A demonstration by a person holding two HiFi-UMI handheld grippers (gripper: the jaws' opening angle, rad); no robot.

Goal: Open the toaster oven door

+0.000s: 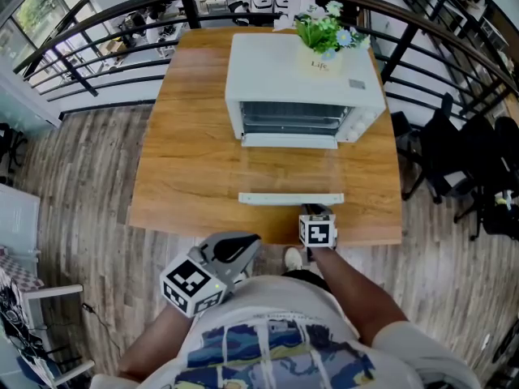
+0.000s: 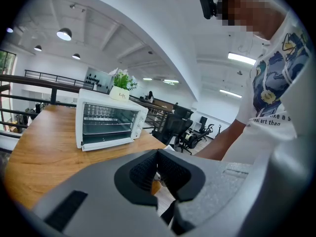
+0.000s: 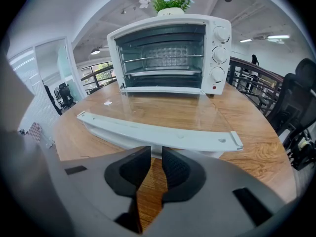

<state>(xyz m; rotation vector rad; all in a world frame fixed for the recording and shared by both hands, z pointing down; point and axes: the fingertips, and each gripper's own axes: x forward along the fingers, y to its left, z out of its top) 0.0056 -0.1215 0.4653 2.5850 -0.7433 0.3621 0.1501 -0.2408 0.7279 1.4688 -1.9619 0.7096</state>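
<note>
The white toaster oven [image 1: 304,79] stands at the back of the wooden table [image 1: 186,160], and its glass door [image 1: 288,173] lies folded down flat toward me. The door's white handle bar [image 1: 290,198] runs across near the table's front edge. My right gripper [image 1: 312,211] sits just on the near side of that handle [image 3: 158,132]. Its jaws stand a narrow gap apart with only table wood showing between them [image 3: 155,157]. My left gripper [image 1: 247,245] hangs off the table's front edge, jaws closed together and empty [image 2: 157,164], aimed at the oven [image 2: 106,122].
A potted plant [image 1: 324,35] sits on top of the oven. A dark railing [image 1: 105,23] curves round behind the table. Black office chairs [image 1: 454,152] stand on the floor to the right. A white stool [image 1: 49,322] is at the lower left.
</note>
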